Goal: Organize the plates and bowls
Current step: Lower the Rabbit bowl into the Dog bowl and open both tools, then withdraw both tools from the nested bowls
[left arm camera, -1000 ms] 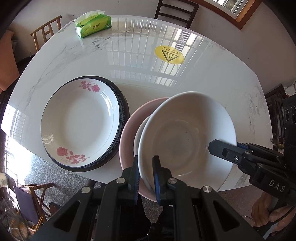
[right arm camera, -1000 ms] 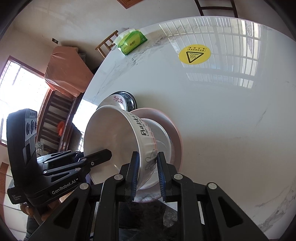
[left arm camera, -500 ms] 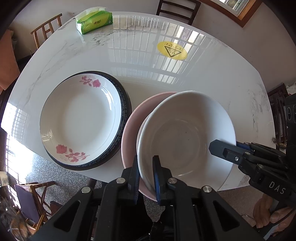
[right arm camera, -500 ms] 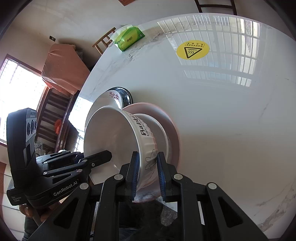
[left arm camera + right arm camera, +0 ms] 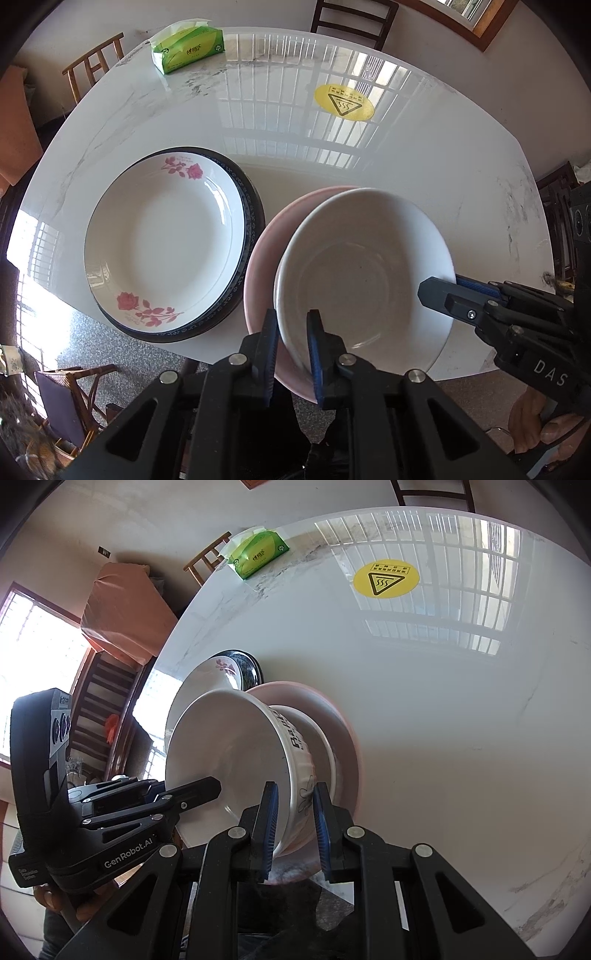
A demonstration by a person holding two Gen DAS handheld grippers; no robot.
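1. Held up in the air on a tilt: one white bowl [image 5: 365, 266], just above the pink plate [image 5: 266, 251] near the front edge of the table [image 5: 406, 155].
2. Pinched on two sides so it does not tip or drop. Near rim between the pads of the left gripper [image 5: 291, 354], with those jaws opening a little. Wall with the black letters squeezed tight by the right gripper [image 5: 293, 827].
3. Likely held this way to be set down softly into the second white bowl [image 5: 327, 746], which sits on the pink plate. Same shapes together, so a neat pile.
4. Mostly hidden under the held one, that second bowl. Only its rim showing.
5. Just beside the pink plate, on the left: a rose plate [image 5: 166, 243] lying on a dark-rimmed plate [image 5: 255, 206]. Flat things stacked with flat things.
6. Counted: two white bowls, one pink plate, one rose plate, at least one dark-rimmed plate. Cannot tell if more lie under it.
7. Far back on the table, well apart from the dishes: one green tissue pack [image 5: 188, 46] and one yellow sticker [image 5: 343, 102].
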